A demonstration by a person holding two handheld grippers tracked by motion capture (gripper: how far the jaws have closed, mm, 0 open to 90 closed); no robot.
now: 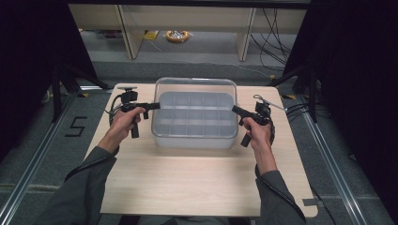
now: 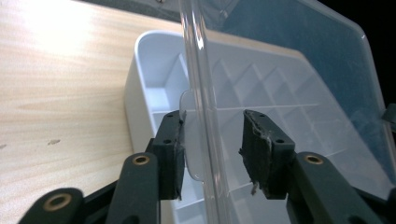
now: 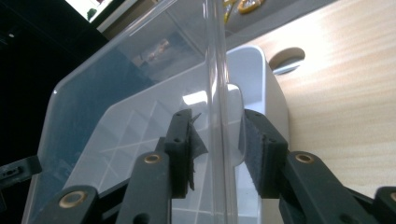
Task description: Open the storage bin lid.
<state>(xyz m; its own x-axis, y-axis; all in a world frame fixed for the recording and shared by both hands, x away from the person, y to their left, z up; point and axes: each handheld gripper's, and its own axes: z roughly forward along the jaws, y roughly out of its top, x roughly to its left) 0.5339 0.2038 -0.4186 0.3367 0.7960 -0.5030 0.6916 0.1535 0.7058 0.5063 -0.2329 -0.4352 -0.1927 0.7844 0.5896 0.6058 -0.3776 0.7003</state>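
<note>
Compartment box (image 1: 195,123), white w/ a grid of dividers, sits at the middle of the desk (image 1: 197,183), toward the far edge. Its clear lid (image 1: 196,86) is hinged up, standing tilted over the box.

Left gripper (image 1: 154,106) is at the box's left side, right gripper (image 1: 234,109) at its right side, one hand on each.

In the left gripper view the left gripper (image 2: 212,149) has its jaws apart, straddling the lid's side rim (image 2: 205,121) and a small clear tab (image 2: 189,135). One pad seems to touch the tab; the other stands off w/ a gap. So open, not clamped yet.

In the right gripper view the right gripper (image 3: 217,149) shows much the same: jaws apart on both sides of the lid's rim (image 3: 219,116), gaps visible, nothing pinched.

Step in hand, my read: both sides lined up on the raised lid, just before the grasp. Whether the lid is meant to go down or further up, can't tell from this.

Next move prob calls for:
- closing both jaws on the rim together, evenly
- swinging both hands on the same arc about the hinge at the far edge
- keeping the box from sliding on the desk; it's light plastic, likely shifts if one side pulls harder.
</note>
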